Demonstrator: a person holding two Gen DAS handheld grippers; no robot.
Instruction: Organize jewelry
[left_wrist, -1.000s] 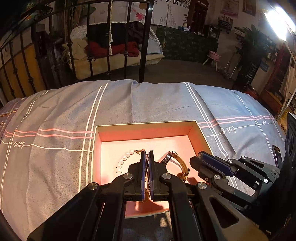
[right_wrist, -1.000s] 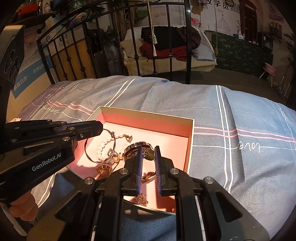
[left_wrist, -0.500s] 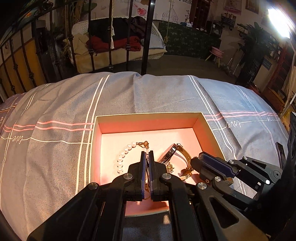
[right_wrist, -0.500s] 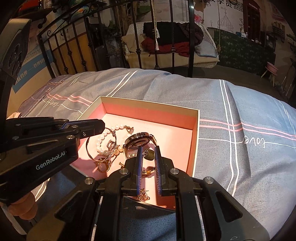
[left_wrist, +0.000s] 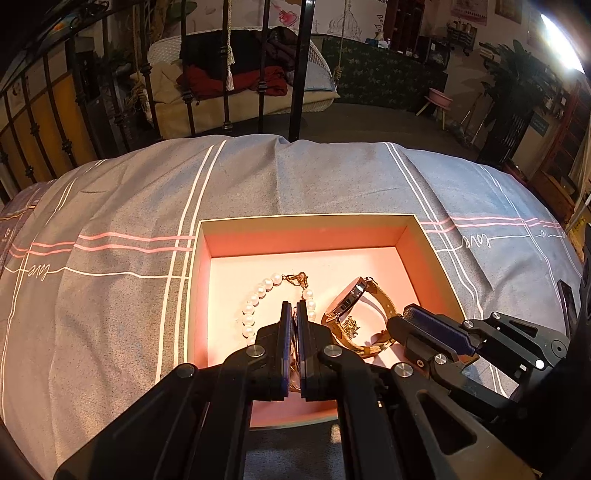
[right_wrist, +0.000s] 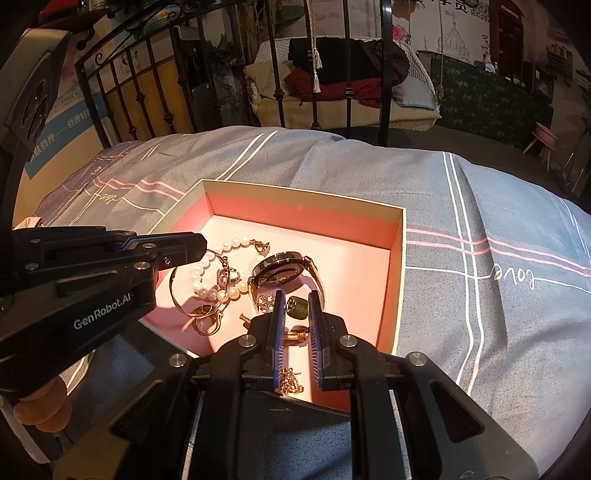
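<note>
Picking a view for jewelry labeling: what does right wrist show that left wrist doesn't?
Right wrist only: thin gold bangle, dark green stone, small gold chain piece, all inside the box. Left wrist only: nothing extra in the box, just its own near-shut left tool. Both: pink-lined cardboard box, white pearl bracelet, gold-strap wristwatch.

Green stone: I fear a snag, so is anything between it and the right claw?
Nothing visible: the green stone lies in the open gap at the tips of the right claw, with the watch crowding it just behind.
</note>
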